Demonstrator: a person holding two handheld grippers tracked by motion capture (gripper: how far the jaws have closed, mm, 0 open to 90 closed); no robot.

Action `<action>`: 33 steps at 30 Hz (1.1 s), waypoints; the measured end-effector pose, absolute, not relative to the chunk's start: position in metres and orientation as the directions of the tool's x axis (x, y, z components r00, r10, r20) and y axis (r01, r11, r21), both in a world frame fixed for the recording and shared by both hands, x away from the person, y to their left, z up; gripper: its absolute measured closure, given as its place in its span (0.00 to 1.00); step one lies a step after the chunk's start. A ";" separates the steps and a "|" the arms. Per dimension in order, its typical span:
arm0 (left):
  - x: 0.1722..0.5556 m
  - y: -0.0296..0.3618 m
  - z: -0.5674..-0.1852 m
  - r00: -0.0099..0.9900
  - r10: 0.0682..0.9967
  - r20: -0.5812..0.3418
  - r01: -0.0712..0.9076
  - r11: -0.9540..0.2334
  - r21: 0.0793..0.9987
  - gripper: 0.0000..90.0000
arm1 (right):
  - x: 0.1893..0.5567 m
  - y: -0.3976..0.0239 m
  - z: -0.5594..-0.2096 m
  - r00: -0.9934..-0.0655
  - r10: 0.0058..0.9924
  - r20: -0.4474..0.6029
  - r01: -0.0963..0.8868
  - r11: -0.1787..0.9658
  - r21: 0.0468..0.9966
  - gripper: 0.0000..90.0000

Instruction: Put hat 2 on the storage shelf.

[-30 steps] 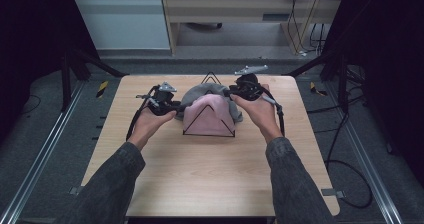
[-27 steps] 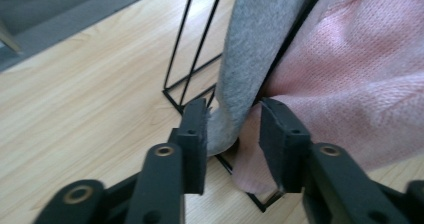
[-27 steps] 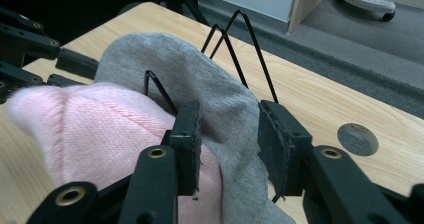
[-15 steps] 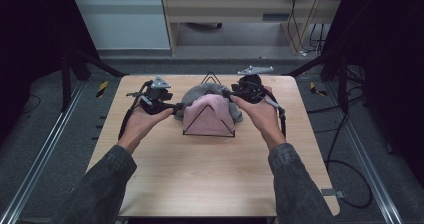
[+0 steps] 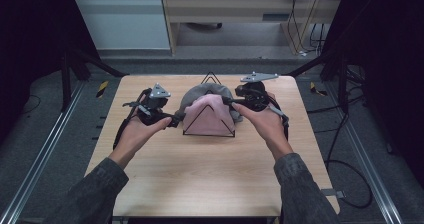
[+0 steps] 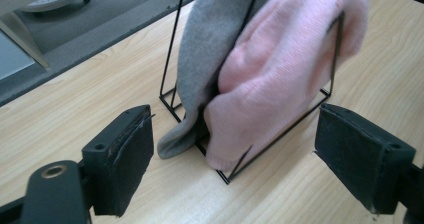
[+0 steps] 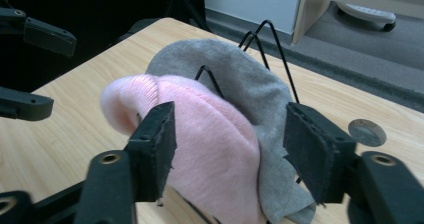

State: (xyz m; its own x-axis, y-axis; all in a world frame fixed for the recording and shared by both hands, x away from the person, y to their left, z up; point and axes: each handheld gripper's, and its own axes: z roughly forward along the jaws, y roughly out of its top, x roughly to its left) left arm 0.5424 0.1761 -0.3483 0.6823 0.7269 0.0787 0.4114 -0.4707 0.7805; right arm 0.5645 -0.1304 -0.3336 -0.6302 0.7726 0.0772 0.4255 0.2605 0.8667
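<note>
A black wire rack (image 5: 209,134) of triangular frames stands at the middle back of the wooden table (image 5: 210,179). A pink sock (image 5: 210,115) hangs over its front frame, a grey sock (image 5: 192,95) behind it. My left gripper (image 5: 176,119) sits just left of the rack. In the left gripper view its jaws (image 6: 235,154) stand wide apart, having just been opening; the pink sock (image 6: 285,74) and grey sock (image 6: 210,39) lie ahead, untouched. My right gripper (image 5: 227,102) is at the rack's right. Its jaws (image 7: 232,151) have also just been opening and flank the pink sock (image 7: 200,134) without pressing it.
A small round metal disc (image 7: 366,132) is set in the table behind the rack. The left gripper's open jaws (image 7: 30,69) appear at the left edge of the right gripper view. Past the table's far edge lie grey floor, a wooden shelf and cables (image 5: 300,14).
Both grippers have eased back from the socks on the rack, the left one out to the left and slightly nearer. The socks stay draped on the rack.
</note>
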 end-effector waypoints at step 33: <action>0.475 0.208 -0.376 0.737 0.663 0.127 0.367 -0.551 0.750 0.05 | 0.490 -0.161 -0.366 -0.647 0.763 -0.002 0.407 0.347 0.845 0.16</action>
State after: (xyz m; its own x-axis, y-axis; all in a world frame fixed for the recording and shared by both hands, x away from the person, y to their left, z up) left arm 0.4748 0.2082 -0.3756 0.7375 0.6634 0.1268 0.3665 -0.5508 0.7498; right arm 0.4898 -0.1614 -0.3664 -0.6467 0.7627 -0.0016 0.4071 0.3469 0.8449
